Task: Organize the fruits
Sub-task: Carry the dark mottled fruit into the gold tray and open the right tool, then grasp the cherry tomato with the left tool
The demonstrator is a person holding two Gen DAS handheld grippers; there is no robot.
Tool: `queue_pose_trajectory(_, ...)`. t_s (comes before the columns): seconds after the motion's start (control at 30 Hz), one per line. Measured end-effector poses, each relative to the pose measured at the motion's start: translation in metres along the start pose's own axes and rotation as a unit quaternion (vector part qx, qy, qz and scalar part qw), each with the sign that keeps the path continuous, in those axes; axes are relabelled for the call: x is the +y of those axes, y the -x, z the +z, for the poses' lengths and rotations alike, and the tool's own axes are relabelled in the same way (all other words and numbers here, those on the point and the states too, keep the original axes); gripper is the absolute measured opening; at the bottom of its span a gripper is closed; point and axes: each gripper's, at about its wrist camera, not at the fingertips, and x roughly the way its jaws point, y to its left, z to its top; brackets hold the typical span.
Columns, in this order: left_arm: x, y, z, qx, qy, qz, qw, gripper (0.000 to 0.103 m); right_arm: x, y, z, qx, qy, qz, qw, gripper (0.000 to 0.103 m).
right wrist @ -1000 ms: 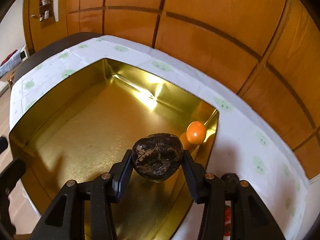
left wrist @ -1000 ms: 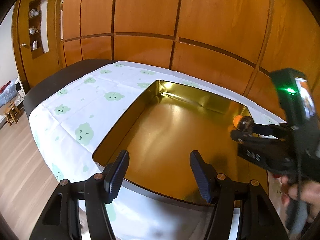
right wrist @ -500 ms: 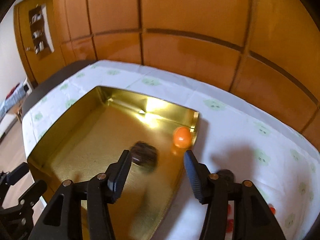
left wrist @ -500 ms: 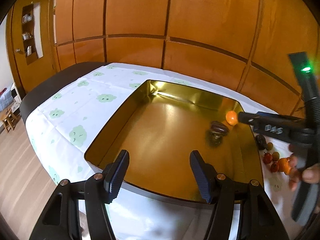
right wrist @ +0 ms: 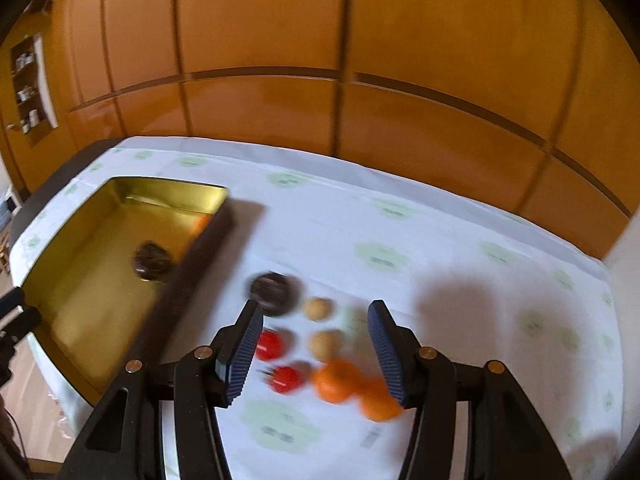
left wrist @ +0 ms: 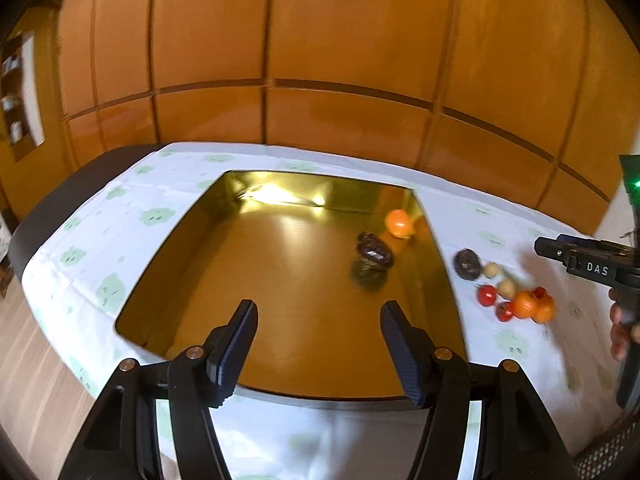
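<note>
Release done: dark fruit (left wrist: 374,254) now in gold tray (left wrist: 172,260); your right hand-held gripper (right wrist: 316,346) spread, empty, swings right over loose fruit pile (right wrist: 328,376); left hand-held gripper (left wrist: 318,346) spread, empty.

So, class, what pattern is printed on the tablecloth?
Pale green cloud-like blobs on the white tablecloth, clearest in the right wrist view.

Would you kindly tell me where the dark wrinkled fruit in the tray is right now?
In the left wrist view, the dark fruit lies on the gold tray's floor toward its right side, just beside the orange.
</note>
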Motion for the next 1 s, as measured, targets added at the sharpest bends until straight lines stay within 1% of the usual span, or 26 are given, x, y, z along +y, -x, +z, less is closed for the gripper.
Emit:
queue_pose_trajectory(0.17, -0.025, 0.002, 0.007, 0.002, -0.035, -0.036, 0.9987, 0.065, -0.039, 0.003, -0.006, 0.005, -0.017, -0.03, 0.999, 0.055)
queue_pose_trajectory(0.33, -0.052, 0.0, 0.013, 0.007, -0.074, -0.068, 0.995, 0.065, -0.079, 0.006, -0.01, 0.009, -0.031, -0.052, 0.998, 0.055)
queue_pose_trajectory(0.5, -0.08, -0.006, 0.018, 0.026, -0.111, -0.092, 0.9892, 0.065, -0.113, 0.0, -0.014, 0.018, -0.035, -0.065, 0.997, 0.055)
queue_pose_trajectory(0.57, -0.094, -0.012, 0.018, 0.042, -0.122, -0.111, 0.9855, 0.065, -0.127, -0.003, -0.018, 0.021, -0.05, -0.068, 0.996, 0.055)
queue_pose_trajectory(0.63, -0.106, -0.016, 0.017, 0.056, -0.13, -0.128, 0.9816, 0.062, -0.144, -0.008, -0.023, 0.025, -0.082, -0.06, 0.994, 0.055)
queue_pose_trajectory(0.7, -0.117, -0.019, 0.016, 0.07, -0.137, -0.145, 0.9774, 0.054, -0.156, -0.015, -0.028, 0.04, -0.112, -0.053, 0.991, 0.055)
queue_pose_trajectory(0.73, -0.122, -0.021, 0.016, 0.078, -0.141, -0.154, 0.9748, 0.052, -0.158, -0.016, -0.029, 0.042, -0.118, -0.051, 0.991, 0.055)
queue_pose_trajectory(0.8, -0.137, -0.028, 0.014, 0.094, -0.149, -0.171, 0.9693, 0.047, -0.161, -0.01, -0.027, 0.029, -0.127, -0.045, 0.99, 0.055)
queue_pose_trajectory(0.83, -0.146, -0.033, 0.013, 0.103, -0.154, -0.181, 0.9659, 0.042, -0.162, -0.009, -0.026, 0.026, -0.129, -0.043, 0.99, 0.055)
queue_pose_trajectory(0.9, -0.16, -0.041, 0.009, 0.113, -0.161, -0.189, 0.9621, 0.036, -0.164, -0.007, -0.026, 0.024, -0.137, -0.036, 0.99, 0.055)
queue_pose_trajectory(1.0, -0.178, -0.057, 0.001, 0.128, -0.168, -0.202, 0.9563, 0.032, -0.163, -0.003, -0.025, 0.02, -0.138, -0.03, 0.99, 0.055)
